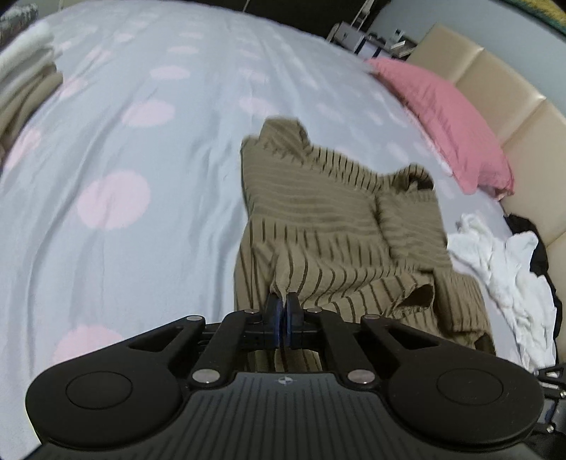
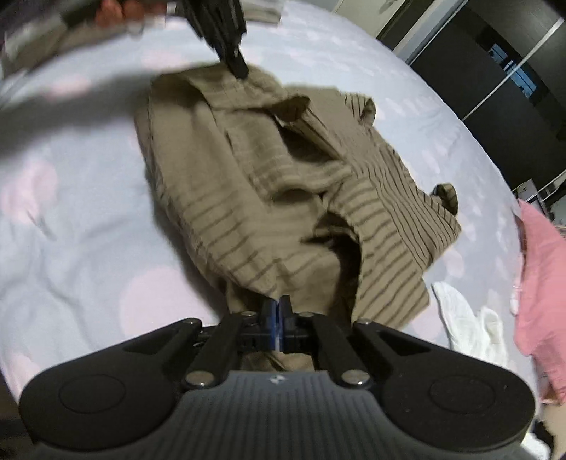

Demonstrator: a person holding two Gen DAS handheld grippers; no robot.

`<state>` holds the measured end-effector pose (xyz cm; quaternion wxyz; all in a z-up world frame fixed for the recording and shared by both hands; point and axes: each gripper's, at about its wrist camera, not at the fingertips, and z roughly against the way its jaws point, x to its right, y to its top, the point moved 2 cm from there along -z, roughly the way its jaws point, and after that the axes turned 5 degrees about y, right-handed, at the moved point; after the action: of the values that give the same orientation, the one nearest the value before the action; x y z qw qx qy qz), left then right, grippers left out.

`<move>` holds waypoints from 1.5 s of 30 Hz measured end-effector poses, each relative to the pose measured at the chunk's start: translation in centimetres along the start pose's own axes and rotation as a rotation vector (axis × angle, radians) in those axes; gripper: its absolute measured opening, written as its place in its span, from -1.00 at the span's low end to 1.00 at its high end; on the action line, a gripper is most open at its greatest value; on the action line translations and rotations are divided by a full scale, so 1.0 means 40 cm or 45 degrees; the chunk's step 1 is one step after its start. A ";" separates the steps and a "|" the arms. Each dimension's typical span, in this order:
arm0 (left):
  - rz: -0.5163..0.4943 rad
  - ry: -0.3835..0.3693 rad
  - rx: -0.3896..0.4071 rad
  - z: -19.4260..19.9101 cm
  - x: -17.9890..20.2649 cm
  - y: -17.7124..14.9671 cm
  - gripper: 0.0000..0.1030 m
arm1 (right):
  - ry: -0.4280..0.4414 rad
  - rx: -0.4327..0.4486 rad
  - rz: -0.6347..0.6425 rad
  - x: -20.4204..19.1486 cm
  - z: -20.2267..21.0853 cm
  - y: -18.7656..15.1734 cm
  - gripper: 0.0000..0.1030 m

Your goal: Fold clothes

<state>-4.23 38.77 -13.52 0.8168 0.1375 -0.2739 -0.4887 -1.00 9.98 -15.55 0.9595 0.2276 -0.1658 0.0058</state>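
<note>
1. My left gripper (image 1: 283, 300) is clenched on an edge of the shirt (image 1: 318, 226), its blue pads pressed together with a pinch of striped cloth between them.
2. My right gripper (image 2: 279, 306) is clamped the same way on another edge of the shirt (image 2: 254, 198); the fabric bunches right at the fingertips.
3. In the right view I see the left gripper (image 2: 237, 69) at the far side of the shirt, its tip touching the cloth there. A hand (image 2: 116, 10) shows behind it, blurred.
4. The shirt is olive-tan with thin dark stripes. It lies crumpled on the bed (image 1: 123, 177), partly doubled over itself, with folds and a sleeve opening showing.
5. The bed sheet is pale blue with pink dots.
6. A pink pillow (image 1: 449, 124) lies against the beige headboard (image 1: 513, 99), near the shirt but apart from it.
7. A white garment (image 1: 502, 269) sits just beside the shirt, toward the headboard.
8. Folded pale clothes (image 1: 24, 78) are stacked at the far left edge, well apart from the shirt.
</note>
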 end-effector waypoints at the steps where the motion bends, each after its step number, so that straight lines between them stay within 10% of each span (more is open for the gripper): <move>1: -0.009 0.008 -0.006 -0.002 0.002 -0.005 -0.94 | 0.009 -0.014 -0.002 -0.001 -0.004 -0.005 -0.93; 8: -0.196 0.113 0.114 0.068 0.041 -0.038 -0.05 | -0.007 0.035 -0.018 0.000 0.037 -0.035 -0.24; 22: -1.053 0.278 0.242 0.168 0.217 -0.302 0.04 | -0.262 -0.011 0.298 -0.100 0.008 -0.094 0.10; 33: -1.824 0.639 0.272 0.027 0.266 -0.513 0.05 | -0.405 -0.055 0.545 -0.144 -0.070 -0.129 0.10; 37: -1.893 0.692 0.312 -0.018 0.259 -0.515 0.05 | -0.421 -0.056 0.563 -0.139 -0.086 -0.120 0.00; 39: -1.894 0.698 0.336 -0.029 0.262 -0.506 0.04 | -0.426 -0.059 0.573 -0.135 -0.095 -0.117 -0.38; 45: -1.825 0.622 0.307 -0.029 0.272 -0.457 -0.67 | -0.420 -0.054 0.533 -0.109 -0.093 -0.098 -0.86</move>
<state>-12.72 20.34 -20.08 0.3170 0.4736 0.0191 -0.8215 -3.61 8.40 -21.79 0.9019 0.1662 -0.3637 0.1636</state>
